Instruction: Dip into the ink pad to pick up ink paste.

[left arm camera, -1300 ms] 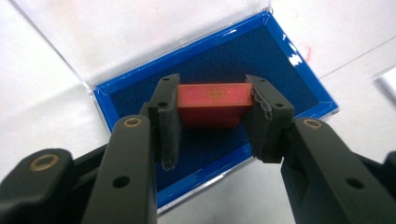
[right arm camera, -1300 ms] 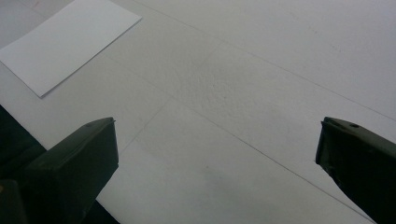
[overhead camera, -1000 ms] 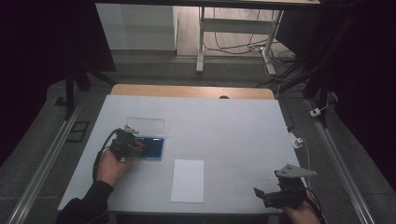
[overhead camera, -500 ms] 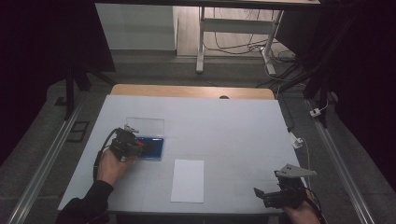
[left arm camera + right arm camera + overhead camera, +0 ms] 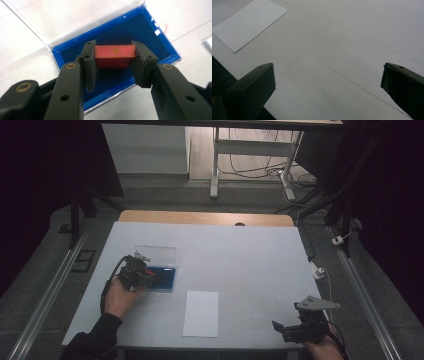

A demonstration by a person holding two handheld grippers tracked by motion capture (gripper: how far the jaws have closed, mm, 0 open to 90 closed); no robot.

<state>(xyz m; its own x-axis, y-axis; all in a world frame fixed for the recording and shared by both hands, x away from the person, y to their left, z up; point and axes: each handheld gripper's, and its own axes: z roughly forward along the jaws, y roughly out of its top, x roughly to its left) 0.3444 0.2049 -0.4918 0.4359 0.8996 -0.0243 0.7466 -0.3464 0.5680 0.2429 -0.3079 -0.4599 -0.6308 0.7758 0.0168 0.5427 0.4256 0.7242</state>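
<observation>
Red block: a small red rectangular block [image 5: 115, 56] with a gold mark on its top face sat clamped between the pads of the left gripper [image 5: 113, 62], held by its two short ends.
Where it was: inside the shallow blue-lined case [image 5: 150, 32], over the dark blue felt; whether it rested on the felt or hung just clear of it could not be told.
Case lid: the clear plastic lid [image 5: 156, 254] lay folded open flat on the far side of the case.
Long axis: the block's long side ran straight across from one jaw to the other, so the grip spanned its full length.
Key relation: the block was right at the tips of the left gripper [image 5: 136, 272], with the case walls just beside it on every side; by the look of it, the way out was straight up.
Right gripper: jaws stood wide apart with nothing between them, over bare table [image 5: 352, 45] at the near right corner, well apart from the case.
Nearer hand: the left, plainly.
White sheet: a plain white paper rectangle [image 5: 201, 313] lay flat near the front edge, between the two hands.
</observation>
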